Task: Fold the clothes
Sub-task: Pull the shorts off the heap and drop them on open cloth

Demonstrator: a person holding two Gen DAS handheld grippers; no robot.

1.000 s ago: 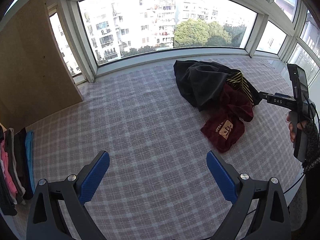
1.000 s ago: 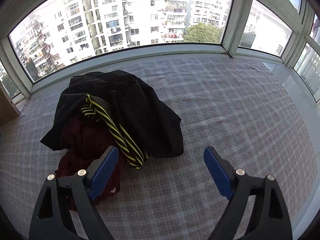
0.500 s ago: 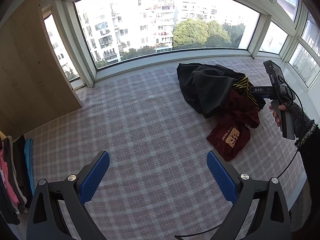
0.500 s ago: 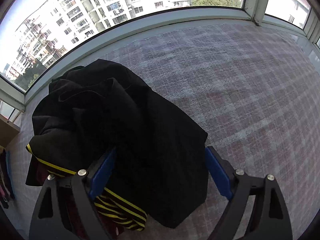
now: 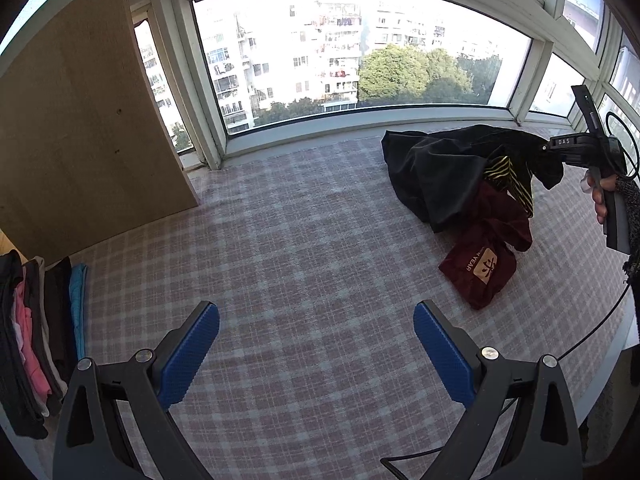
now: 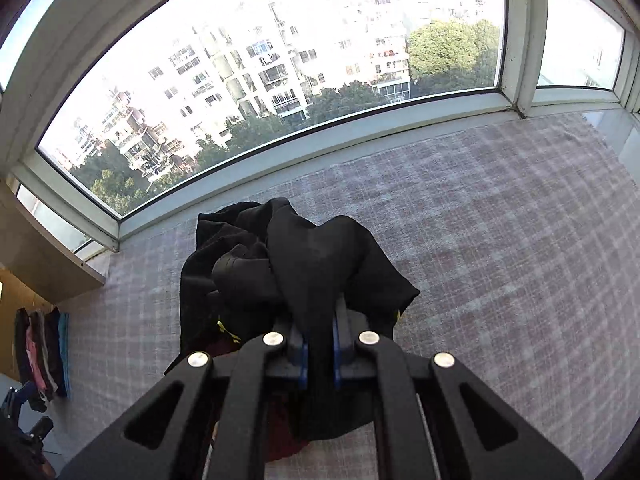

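A black garment (image 5: 436, 168) lies heaped at the right on the plaid-covered surface (image 5: 300, 248), over a black-and-yellow striped piece (image 5: 508, 176) and a maroon garment (image 5: 484, 256) with a tan logo. My right gripper (image 6: 319, 344) is shut on a fold of the black garment (image 6: 316, 276) and lifts that edge; in the left wrist view it shows at the far right (image 5: 548, 148). My left gripper (image 5: 316, 348) is open and empty, low over the plaid surface, well left of the pile.
A stack of folded clothes (image 5: 36, 332) stands at the left edge, also in the right wrist view (image 6: 40, 352). A wooden panel (image 5: 80, 120) rises at the back left. Windows ring the far side. A cable (image 5: 592, 332) hangs at the right.
My right gripper moved onto the black garment, shut on a fold and raised it. The left gripper stayed open and shifted only slightly.
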